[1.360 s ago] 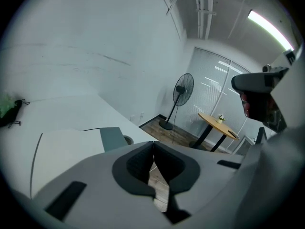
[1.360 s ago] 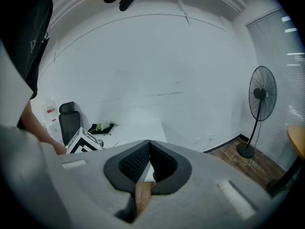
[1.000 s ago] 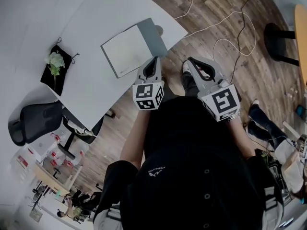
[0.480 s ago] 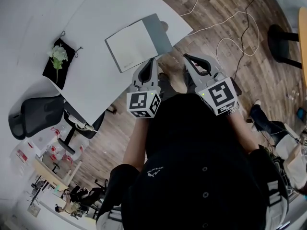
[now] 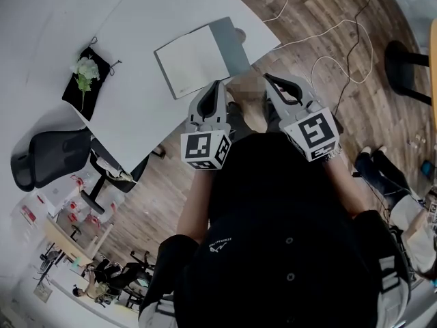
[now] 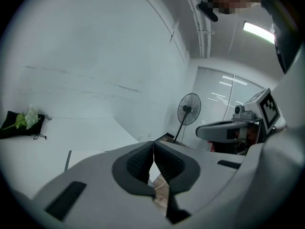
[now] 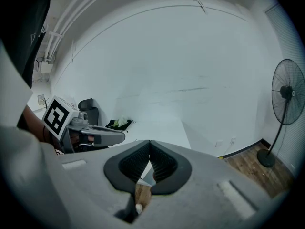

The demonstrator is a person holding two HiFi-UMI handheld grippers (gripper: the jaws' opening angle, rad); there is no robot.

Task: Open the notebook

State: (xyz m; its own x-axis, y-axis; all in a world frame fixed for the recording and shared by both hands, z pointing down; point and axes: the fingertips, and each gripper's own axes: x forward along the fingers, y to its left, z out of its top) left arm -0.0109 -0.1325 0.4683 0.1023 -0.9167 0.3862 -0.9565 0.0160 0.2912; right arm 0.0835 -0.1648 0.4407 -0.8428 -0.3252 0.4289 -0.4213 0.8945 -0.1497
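The notebook [image 5: 205,55] lies flat on the white table [image 5: 140,118], close to the table corner nearest the person. The main risk is that it skids. It rests loose on a smooth top near that corner, so tongs that push at a page edge instead of getting under it could slide it toward the corner or off the table. Pinching too deep could also lift several leaves at once or crease them.

It shows a broad white face with a grey panel along its right side. From this height it could be a bare page with the grey cover already folded out, but I cannot be sure.

The left tongs [image 5: 217,85] and the right tongs [image 5: 270,79] are both off the table, just past that corner and over the wooden floor. Each pair is pressed shut with nothing between its jaws, and neither touches the notebook.

Toward the table's left end, well apart from the notebook, a black pouch [image 5: 85,82] carries a pale flower sprig. A black office chair [image 5: 46,167] stands on the floor beside the table, below that end.
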